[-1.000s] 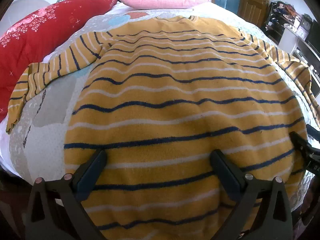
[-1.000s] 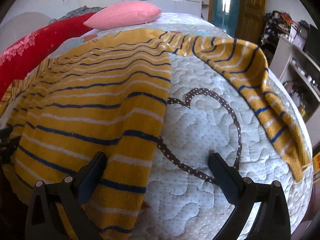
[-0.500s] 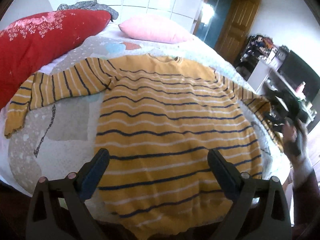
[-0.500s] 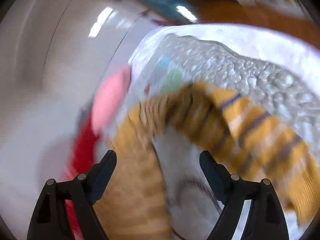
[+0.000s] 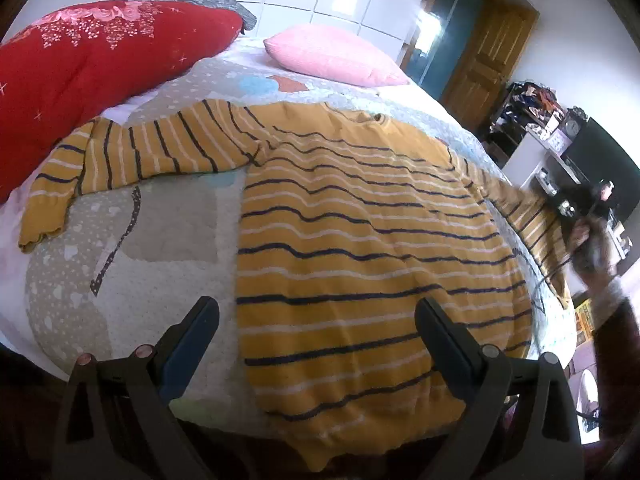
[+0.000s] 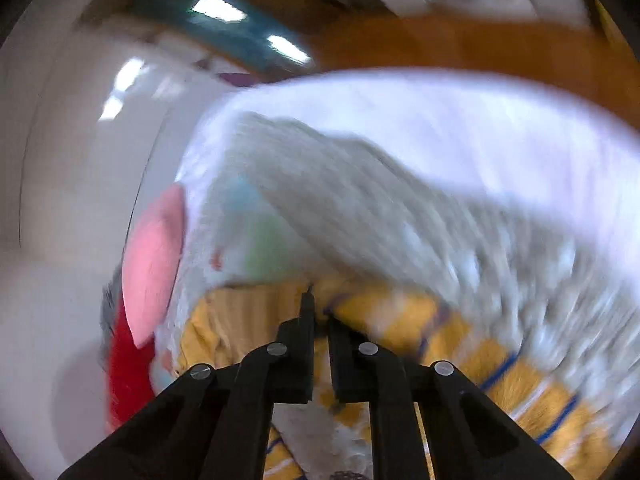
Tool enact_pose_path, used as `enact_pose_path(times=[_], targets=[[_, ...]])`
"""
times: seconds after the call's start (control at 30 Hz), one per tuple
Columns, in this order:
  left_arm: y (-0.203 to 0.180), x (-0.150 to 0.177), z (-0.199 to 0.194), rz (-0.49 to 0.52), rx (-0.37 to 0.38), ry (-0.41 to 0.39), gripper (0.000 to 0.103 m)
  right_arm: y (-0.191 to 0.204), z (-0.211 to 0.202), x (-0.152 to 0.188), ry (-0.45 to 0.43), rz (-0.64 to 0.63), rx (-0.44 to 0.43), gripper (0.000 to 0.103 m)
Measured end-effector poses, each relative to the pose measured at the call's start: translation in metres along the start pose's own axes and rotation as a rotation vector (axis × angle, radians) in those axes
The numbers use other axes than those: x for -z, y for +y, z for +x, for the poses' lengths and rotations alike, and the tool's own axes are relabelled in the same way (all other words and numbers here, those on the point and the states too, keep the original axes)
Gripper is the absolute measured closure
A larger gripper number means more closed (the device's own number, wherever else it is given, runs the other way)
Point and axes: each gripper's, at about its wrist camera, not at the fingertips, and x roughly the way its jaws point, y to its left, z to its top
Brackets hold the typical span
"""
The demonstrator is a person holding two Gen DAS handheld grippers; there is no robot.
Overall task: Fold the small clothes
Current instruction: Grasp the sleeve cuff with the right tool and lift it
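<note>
Bedroom light falls on a bed with a pale quilted, dotted cover (image 5: 120, 216), and the small mustard-yellow knitted jumper with navy and white stripes (image 5: 360, 240) lies flat across the middle of it, hem toward the camera, neckline toward the pink ribbed pillow (image 5: 332, 56). One sleeve (image 5: 132, 156) stretches out flat toward the red embroidered bolster (image 5: 100, 52); the other sleeve (image 5: 536, 220) runs off to the bed's far edge.

The left claw (image 5: 316, 336) hangs over the hem with its jaws spread wide and nothing between them. The right claw (image 6: 320, 320) has its jaws pressed together. In its own blurred view, yellow knit sits right at the tips, and the left view shows it at that far sleeve, so it looks to be pinching the sleeve, though the blur leaves this uncertain.

The step in hand appears to be folding that sleeve inward. To do it well, carry the cuff low across the body, keep the crease at the shoulder seam, and lay the sleeve straight along the stripes. The left claw could pin the hem so the body doesn't drag or bunch.
</note>
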Motion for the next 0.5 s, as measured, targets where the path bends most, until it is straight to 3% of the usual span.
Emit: enact_pose_path(times=[0.1,0.2,0.33,0.5], targets=[[0.0,-0.001,0.002,-0.01,0.004,-0.008,0.005,0.045,-0.04,-0.01,-0.062,-0.149,-0.097,0.096],[-0.001,0.001,0.007,-0.016,0.012,0.001,0.005,0.048,-0.053,0.0,-0.053,-0.182,-0.125,0.096],[-0.004,0.005,0.014,-0.007,0.023,0.034,0.005,-0.012,-0.031,0.028,0.041,-0.088,-0.063,0.095],[-0.005,0.007,0.018,0.0,0.011,0.051,0.005,-0.096,-0.006,0.079,0.165,0.099,-0.073,0.095]])
